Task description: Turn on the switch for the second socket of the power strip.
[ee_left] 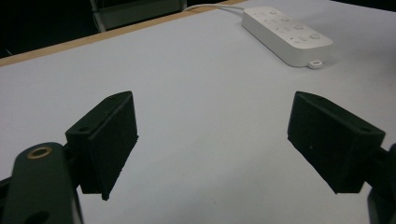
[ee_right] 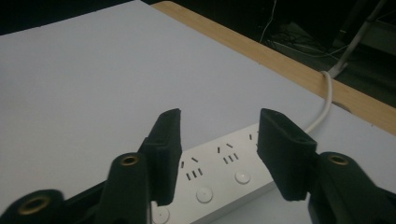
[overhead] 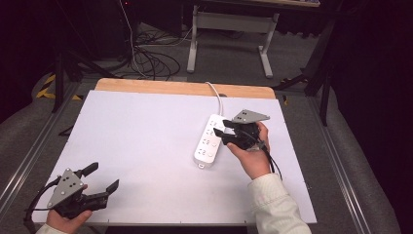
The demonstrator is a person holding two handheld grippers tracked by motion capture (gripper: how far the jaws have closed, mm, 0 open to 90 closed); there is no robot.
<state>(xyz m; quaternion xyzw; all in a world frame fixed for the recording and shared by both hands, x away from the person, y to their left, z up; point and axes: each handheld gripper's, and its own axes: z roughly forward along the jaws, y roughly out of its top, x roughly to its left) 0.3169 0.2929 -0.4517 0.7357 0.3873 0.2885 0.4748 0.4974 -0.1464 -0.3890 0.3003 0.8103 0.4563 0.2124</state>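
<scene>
High view: a white table (overhead: pixel 146 146) bears a white power strip (overhead: pixel 209 141) right of centre. The right gripper (overhead: pixel 223 127) hovers at its edge; the left gripper (overhead: pixel 102 178) waits near-left, jaws apart.

Left gripper view: jaws wide, empty.

Right gripper view: jaws apart above the sockets, holding nothing.

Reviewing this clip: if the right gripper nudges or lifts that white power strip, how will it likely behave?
The power strip looks like a rigid plastic bar lying flat, so it would probably slide rather than roll or tip. Its smooth casing may slip between the open jaws of the right gripper above it. Its cord runs off the far table edge, so it would likely drag or pivot the strip.
</scene>
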